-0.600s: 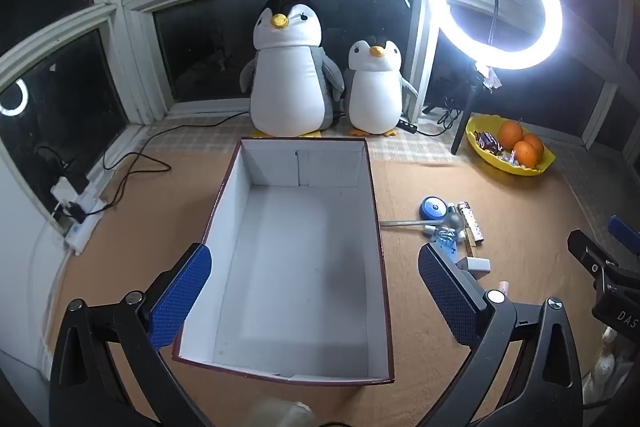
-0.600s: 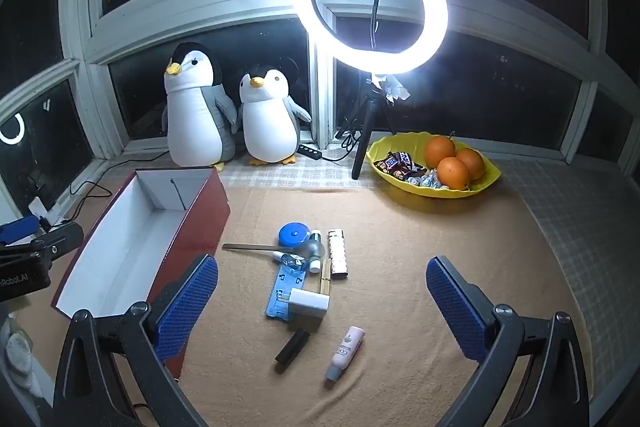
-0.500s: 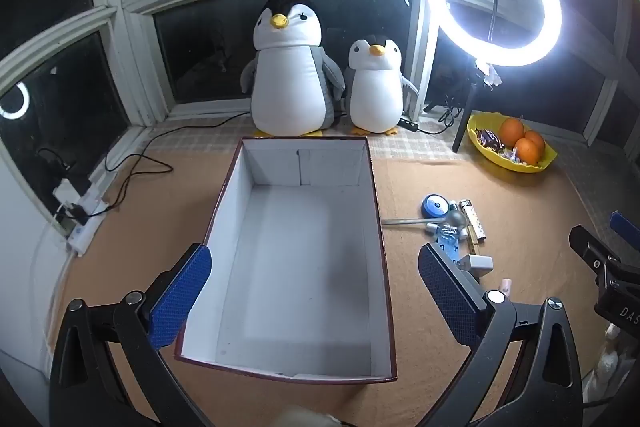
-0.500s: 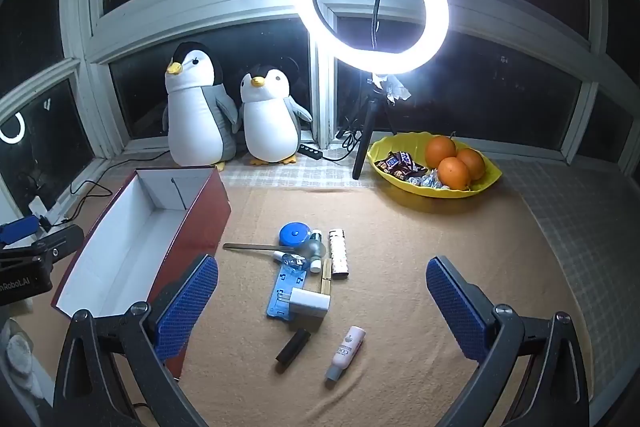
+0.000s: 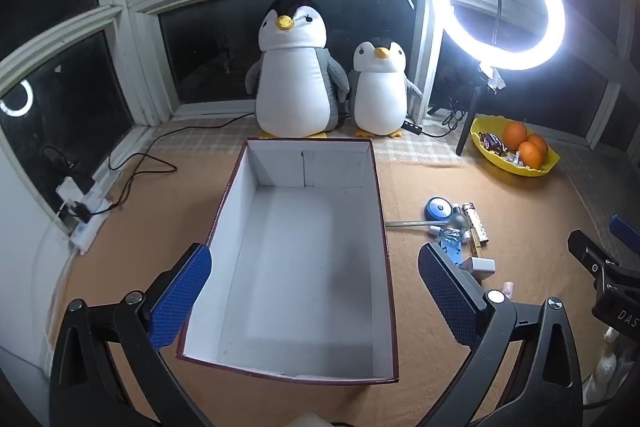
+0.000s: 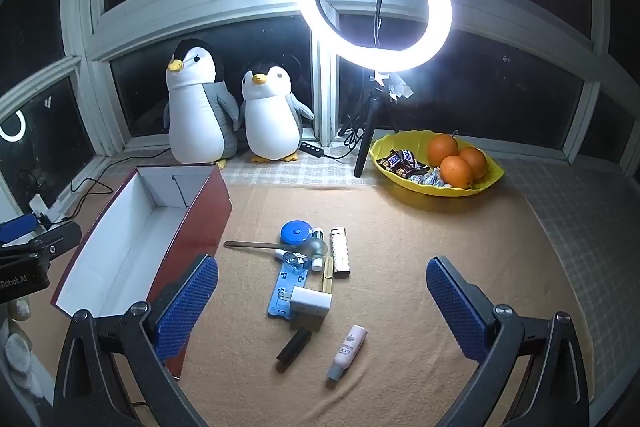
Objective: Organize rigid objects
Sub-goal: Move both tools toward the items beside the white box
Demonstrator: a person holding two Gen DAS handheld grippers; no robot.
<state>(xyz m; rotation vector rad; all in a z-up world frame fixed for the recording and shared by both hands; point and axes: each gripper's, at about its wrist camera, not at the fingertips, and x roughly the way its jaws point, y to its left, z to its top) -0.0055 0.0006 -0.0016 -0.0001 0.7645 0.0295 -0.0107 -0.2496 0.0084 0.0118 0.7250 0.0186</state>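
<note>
A dark red box [image 5: 387, 251] with a bare white inside lies open on the tan mat, also seen as the box [image 6: 200, 211] at the left of the right wrist view. My left gripper [image 5: 312, 301] hangs open above its near end. Right of the box lies a cluster of small items: a blue round case [image 6: 295, 231], a metal file [image 6: 256, 245], a patterned lighter [image 6: 341, 251], a blue flat holder [image 6: 289, 289], a white charger [image 6: 312, 301], a black stick [image 6: 295, 345] and a pink tube [image 6: 348, 347]. My right gripper [image 6: 320, 301] is open above them, holding nothing.
Two plush penguins [image 5: 296, 67] stand by the window behind the box. A lit ring light [image 6: 374, 1] on a tripod and a yellow bowl [image 6: 472, 189] of oranges and sweets sit at the back right. Cables and a power strip [image 5: 86, 211] lie at the left.
</note>
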